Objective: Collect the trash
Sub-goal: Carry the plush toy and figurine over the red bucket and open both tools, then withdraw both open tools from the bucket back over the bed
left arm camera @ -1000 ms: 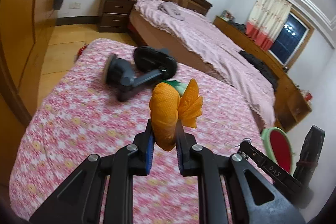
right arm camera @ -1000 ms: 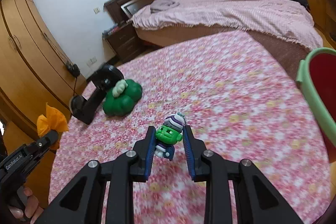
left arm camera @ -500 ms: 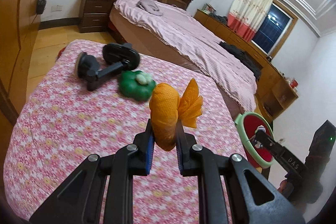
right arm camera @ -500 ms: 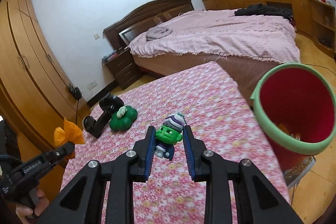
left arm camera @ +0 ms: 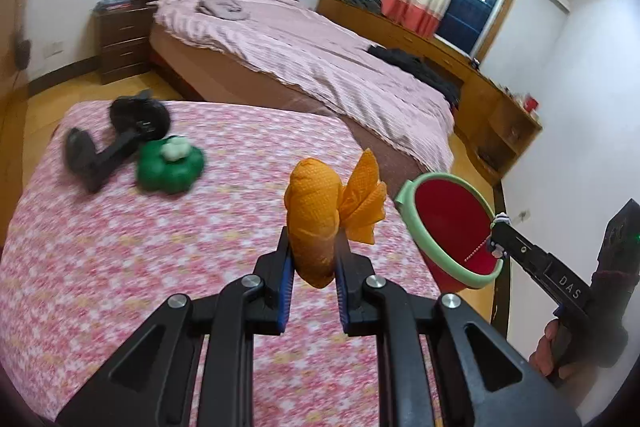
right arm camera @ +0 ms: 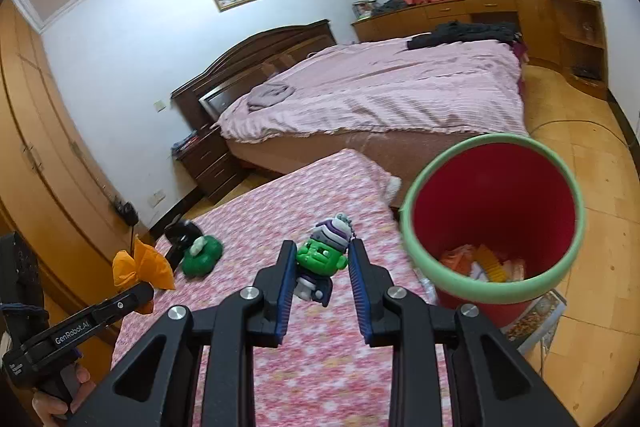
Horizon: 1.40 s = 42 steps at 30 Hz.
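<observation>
My left gripper (left arm camera: 313, 259) is shut on a crumpled orange wrapper (left arm camera: 320, 211), held above the pink floral bedspread (left arm camera: 120, 267); it also shows in the right wrist view (right arm camera: 142, 267). My right gripper (right arm camera: 322, 269) is shut on a small green-headed figure with a purple cap (right arm camera: 322, 257), close to the rim of the red bin with a green rim (right arm camera: 492, 219). In the left wrist view the right gripper (left arm camera: 498, 233) holds the figure over the bin (left arm camera: 448, 223). The bin holds orange and white scraps (right arm camera: 484, 263).
A green plush (left arm camera: 170, 167) and a black handled device (left arm camera: 116, 143) lie at the far end of the bedspread. A large bed with a pink cover (left arm camera: 320, 55) stands beyond. Wooden wardrobes (right arm camera: 40, 147) line the left; the floor (right arm camera: 592, 187) is wood.
Both grippers have swung right toward the bin. The bin has come closer in both views, and the right gripper with the figure now sits at its rim.
</observation>
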Available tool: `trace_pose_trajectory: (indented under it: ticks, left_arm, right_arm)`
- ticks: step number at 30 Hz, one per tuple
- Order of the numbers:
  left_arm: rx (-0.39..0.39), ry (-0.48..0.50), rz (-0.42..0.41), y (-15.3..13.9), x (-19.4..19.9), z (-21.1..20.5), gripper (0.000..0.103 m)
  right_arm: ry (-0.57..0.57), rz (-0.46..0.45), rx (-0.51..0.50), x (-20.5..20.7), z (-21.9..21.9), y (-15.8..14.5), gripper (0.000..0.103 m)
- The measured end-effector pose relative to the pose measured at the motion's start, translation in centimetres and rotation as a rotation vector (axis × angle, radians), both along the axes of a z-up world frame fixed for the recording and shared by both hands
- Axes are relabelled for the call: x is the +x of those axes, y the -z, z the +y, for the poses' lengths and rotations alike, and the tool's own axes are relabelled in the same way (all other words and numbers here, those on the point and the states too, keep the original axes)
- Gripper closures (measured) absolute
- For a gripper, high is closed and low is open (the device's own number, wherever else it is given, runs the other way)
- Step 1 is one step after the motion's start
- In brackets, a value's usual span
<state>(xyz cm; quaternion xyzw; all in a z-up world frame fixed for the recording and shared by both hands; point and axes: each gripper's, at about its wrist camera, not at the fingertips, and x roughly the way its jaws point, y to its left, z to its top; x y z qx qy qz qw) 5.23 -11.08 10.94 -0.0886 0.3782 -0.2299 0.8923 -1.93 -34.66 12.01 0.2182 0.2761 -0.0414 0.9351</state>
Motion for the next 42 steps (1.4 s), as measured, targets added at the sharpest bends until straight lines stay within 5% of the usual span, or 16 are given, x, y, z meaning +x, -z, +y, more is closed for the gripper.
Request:
trace_pose_trajectory:
  ticks: [11,23,29,33,36,42]
  left_arm:
    - [0.077,0.181,-0.024,-0.4,2.0,-10.7,0.085]
    - [0.140,0.324,0.043,3.9,4.6,-21.0,0.085]
    - [0.152,0.356,0.061,5.9,5.1,-23.4,0.085]
    - [0.166,0.364,0.062,6.7,5.0,-24.4,0.072]
    - [0.172,0.359,0.055,6.9,5.1,-24.7,0.060]
    - [0.182,0.339,0.066,6.9,4.8,-24.1,0.060]
  right_arm:
    - [0.131,0.029,0.043,-1.1,-7.8,1.7,0.074]
    - [0.185,0.087,0.078,0.2,-13.8,5.1,0.074]
    - [0.196,0.101,0.085,0.8,-15.3,6.4,0.072]
    - [0.207,0.096,0.090,0.9,-15.8,6.7,0.072]
    - [0.207,0.093,0.095,1.0,-16.2,6.8,0.063]
    - [0.210,0.101,0.098,0.5,-16.0,6.7,0.054]
